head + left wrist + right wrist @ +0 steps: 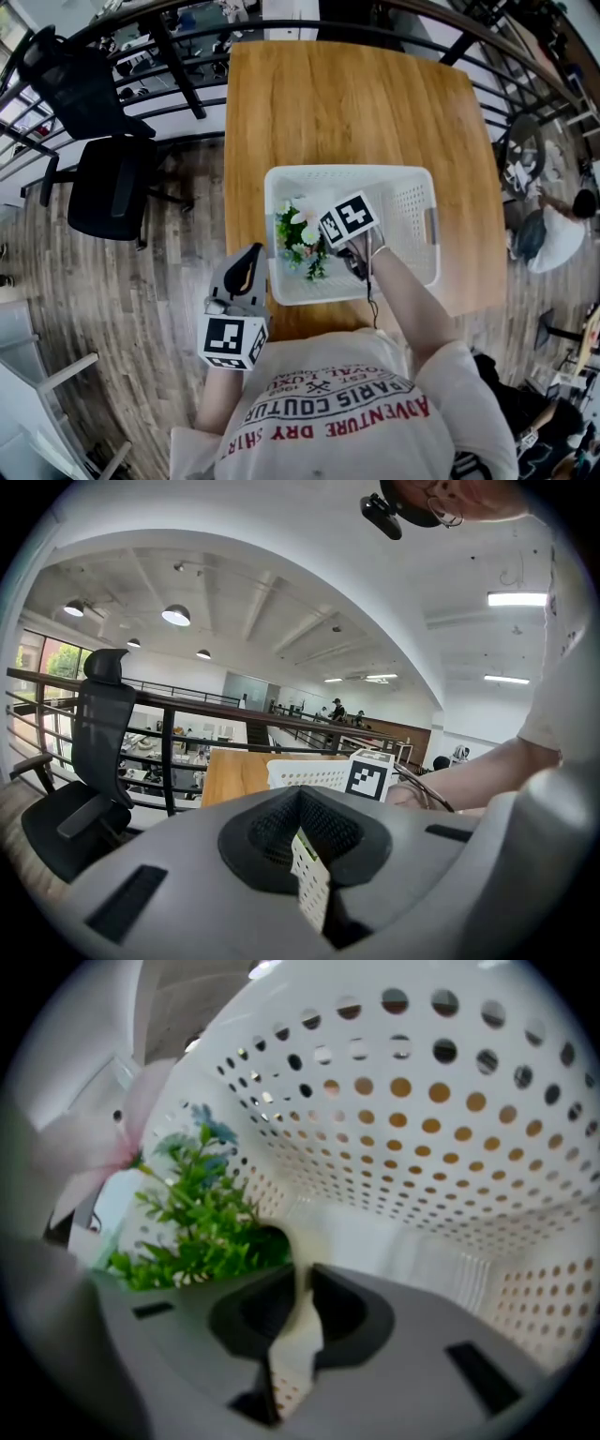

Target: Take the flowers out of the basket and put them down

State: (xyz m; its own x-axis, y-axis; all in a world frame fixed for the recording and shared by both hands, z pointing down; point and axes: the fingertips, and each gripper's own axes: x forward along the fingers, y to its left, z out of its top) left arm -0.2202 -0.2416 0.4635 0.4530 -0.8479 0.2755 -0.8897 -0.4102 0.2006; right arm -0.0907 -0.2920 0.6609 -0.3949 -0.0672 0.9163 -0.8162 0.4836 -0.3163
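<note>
- In the head view, I am looking down on a wooden table (281,103). A white basket (412,183) is sitting on it, near the person's side.
- The flowers (302,239) are lying inside the basket, at its left side. They are showing green leaves and pale blossoms.
- The right gripper (345,223) is reaching down into the basket, just beside the flowers. Its marker cube is facing up at me.
- The left gripper (249,261) is hanging outside the basket, just beside its left wall.
- A black chair (108,183) is standing on the floor to the left of the table.
- In the left gripper view, I am seeing its claw pinched narrow, with the tips meeting. It is holding nothing. Past the claw, the basket and the other gripper's cube are showing.
- In the right gripper view, I am looking at the inside of the basket, with its holed wall curving all around. This claw is narrow too, with only a thin slit showing, and nothing is sitting in it. The flowers are lying just left of the claw, not in it.
</note>
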